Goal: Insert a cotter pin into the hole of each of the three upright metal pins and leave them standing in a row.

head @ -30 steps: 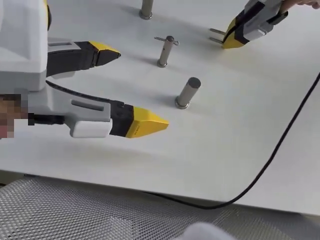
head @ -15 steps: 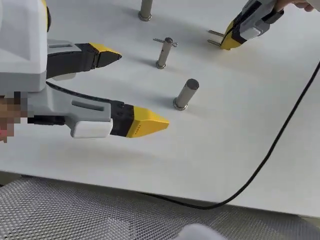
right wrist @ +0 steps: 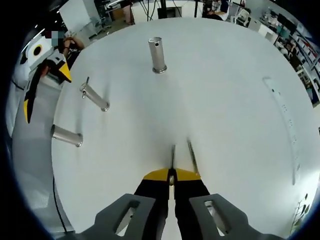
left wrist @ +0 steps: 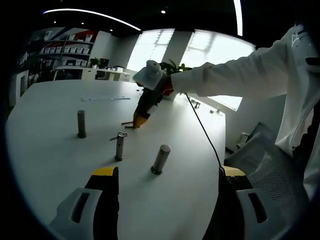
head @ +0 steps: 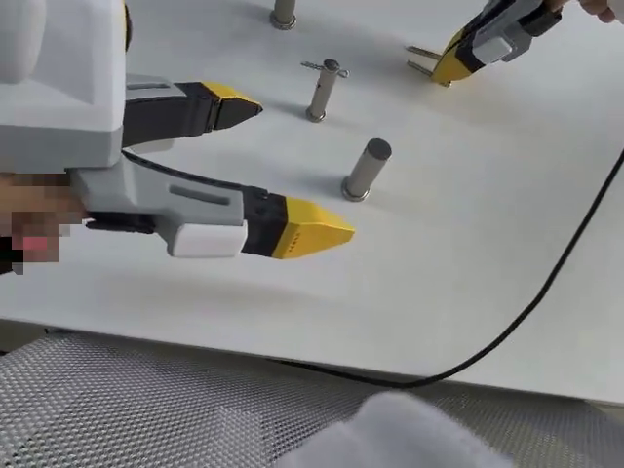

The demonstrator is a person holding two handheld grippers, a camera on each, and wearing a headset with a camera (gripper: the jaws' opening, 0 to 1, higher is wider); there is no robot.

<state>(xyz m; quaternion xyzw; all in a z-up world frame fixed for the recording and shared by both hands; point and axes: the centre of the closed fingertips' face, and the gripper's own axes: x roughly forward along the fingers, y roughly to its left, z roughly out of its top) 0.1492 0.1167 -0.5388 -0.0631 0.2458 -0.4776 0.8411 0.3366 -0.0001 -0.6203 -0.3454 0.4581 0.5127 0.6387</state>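
Cotter pin of thin two-legged metal (right wrist: 173, 156) sits pinched by its head between the pressed-together yellow tips of the right gripper (right wrist: 171, 176), legs jutting forward past them above the white table (head: 468, 244). The left gripper (head: 297, 166) has its jaws spread wide; the nearest grey cylindrical metal pin (head: 367, 171) stands just ahead of the gap

White table (head: 439, 283), three upright pins (head: 368, 171), black cable (head: 561, 261)
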